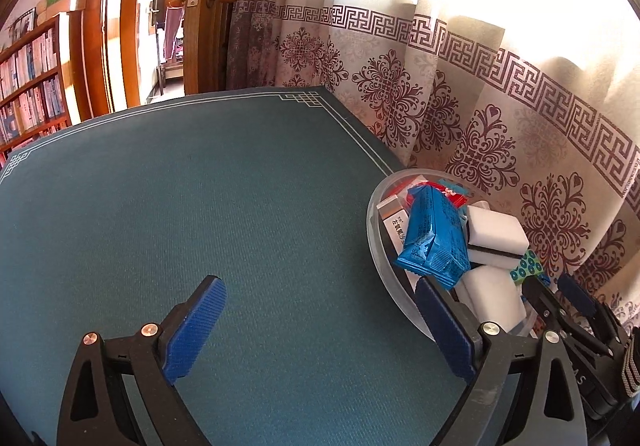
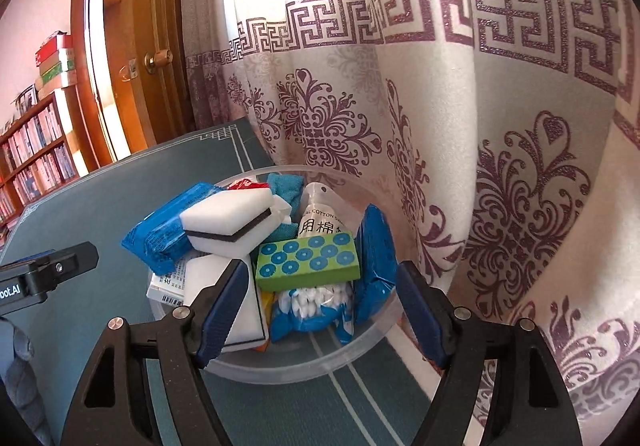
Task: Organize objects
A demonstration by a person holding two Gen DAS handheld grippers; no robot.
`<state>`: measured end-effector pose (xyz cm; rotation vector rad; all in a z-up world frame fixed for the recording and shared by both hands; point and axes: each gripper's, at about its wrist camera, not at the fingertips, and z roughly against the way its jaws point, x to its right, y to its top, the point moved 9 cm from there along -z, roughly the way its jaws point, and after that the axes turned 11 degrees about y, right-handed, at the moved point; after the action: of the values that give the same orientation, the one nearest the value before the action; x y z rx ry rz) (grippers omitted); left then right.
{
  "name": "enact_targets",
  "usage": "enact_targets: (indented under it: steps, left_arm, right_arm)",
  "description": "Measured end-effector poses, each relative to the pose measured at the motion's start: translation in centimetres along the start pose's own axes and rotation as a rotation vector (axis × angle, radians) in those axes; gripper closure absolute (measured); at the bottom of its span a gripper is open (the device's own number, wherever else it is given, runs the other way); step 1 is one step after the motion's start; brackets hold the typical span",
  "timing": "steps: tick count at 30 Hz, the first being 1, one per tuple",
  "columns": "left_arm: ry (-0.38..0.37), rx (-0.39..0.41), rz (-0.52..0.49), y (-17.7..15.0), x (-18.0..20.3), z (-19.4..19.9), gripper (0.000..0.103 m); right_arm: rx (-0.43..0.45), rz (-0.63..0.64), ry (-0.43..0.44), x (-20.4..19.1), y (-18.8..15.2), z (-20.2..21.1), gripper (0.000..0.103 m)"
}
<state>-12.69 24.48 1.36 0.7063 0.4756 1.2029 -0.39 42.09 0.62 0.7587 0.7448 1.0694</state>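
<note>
Both grippers empty, everything gathered in the bowl.

The right gripper point(image 2: 320, 310) hangs spread over the green dotted block point(image 2: 307, 261), probably just set down; the left gripper point(image 1: 320, 326) is spread above bare table point(image 1: 200, 186) beside the clear bowl point(image 1: 376, 246).

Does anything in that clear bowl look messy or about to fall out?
Nothing has spilled, but the clear bowl is heaped untidily. The white sponge lies tilted on a blue packet, and the green dotted block sits askew over a cotton swab bag. The bowl sits by the table's corner.
</note>
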Motion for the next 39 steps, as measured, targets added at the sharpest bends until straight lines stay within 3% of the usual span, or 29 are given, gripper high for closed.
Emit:
enact_targets:
  steps: [5, 14, 20, 39]
  left_arm:
    - [-0.005, 0.017, -0.025, -0.1, 0.5, 0.7, 0.001]
    - [-0.008, 0.043, -0.061, 0.0, 1.5, 2.2, 0.0]
    - [0.01, 0.09, -0.097, 0.2, 2.0, 3.7, 0.0]
    - [-0.002, 0.118, -0.136, 0.1, 2.7, 5.1, 0.0]
  right_arm:
    - [-0.009, 0.011, -0.01, -0.1, -1.4, 2.2, 0.021]
    - [-0.119, 0.015, 0.019, -1.3, -4.7, 4.4, 0.01]
    - [-0.11, 0.034, -0.005, -1.9, -4.6, 5.9, 0.008]
    - [-0.12, 0.048, 0.002, -2.8, -4.4, 6.3, 0.007]
